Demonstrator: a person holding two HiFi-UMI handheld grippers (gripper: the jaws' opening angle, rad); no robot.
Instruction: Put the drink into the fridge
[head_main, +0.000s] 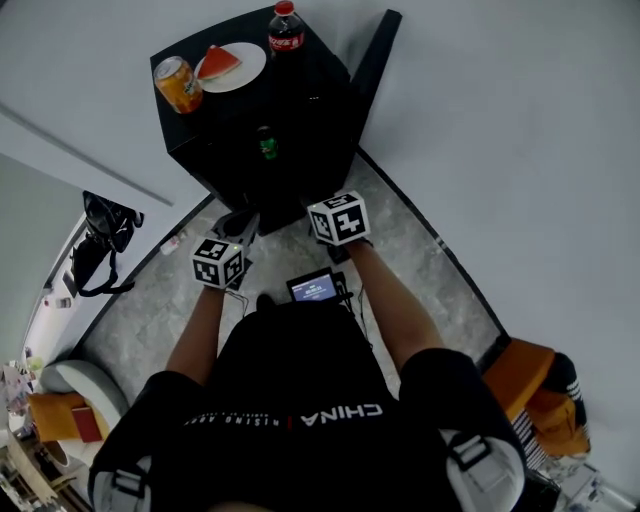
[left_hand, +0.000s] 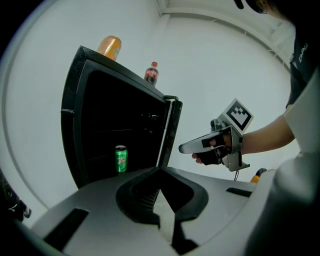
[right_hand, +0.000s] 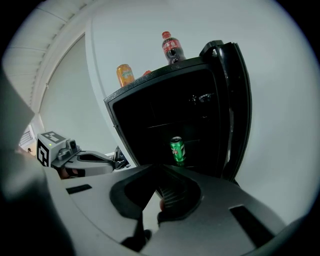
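Observation:
A green drink can (head_main: 267, 145) stands upright on a shelf inside the small black fridge (head_main: 300, 85), whose door (right_hand: 236, 100) is swung open at the right. The left gripper view also shows the can (left_hand: 121, 159), and so does the right gripper view (right_hand: 177, 150). My left gripper (left_hand: 160, 170) is shut and empty, pointing at the open fridge from a short way off. Beside it, my right gripper (right_hand: 159, 167) is also shut with nothing in it. Neither one touches the can or the fridge.
On the fridge top stand an orange can (head_main: 178, 84), a cola bottle (head_main: 286, 27) and a white plate (head_main: 252, 52) with a watermelon slice (head_main: 218, 62). A black bag (head_main: 100, 240) hangs at the left wall. Orange things (head_main: 530, 385) lie on the floor at the right.

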